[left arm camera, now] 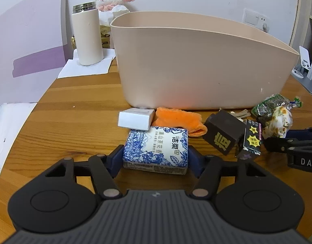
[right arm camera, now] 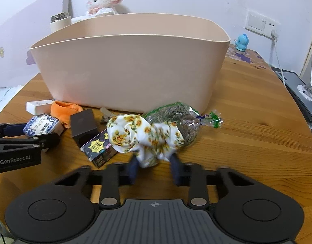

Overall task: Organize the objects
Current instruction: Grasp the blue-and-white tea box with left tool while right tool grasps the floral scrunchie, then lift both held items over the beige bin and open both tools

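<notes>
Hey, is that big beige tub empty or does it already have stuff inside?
Cannot tell. Both views show the beige tub only from the side; its floor is hidden, and nothing rises above the rim.

The beige bin [right arm camera: 131, 69] hides most of the flask [right arm camera: 59, 22].

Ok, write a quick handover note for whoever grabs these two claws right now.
Left claw: shut on the blue-patterned tissue pack, on the table.
Right claw: shut on the sunflower-print cloth.
Beige bin: nothing seen inside.
Left to do: white box, orange cloth, dark brown box, star-print box, bagged dried herbs.
</notes>
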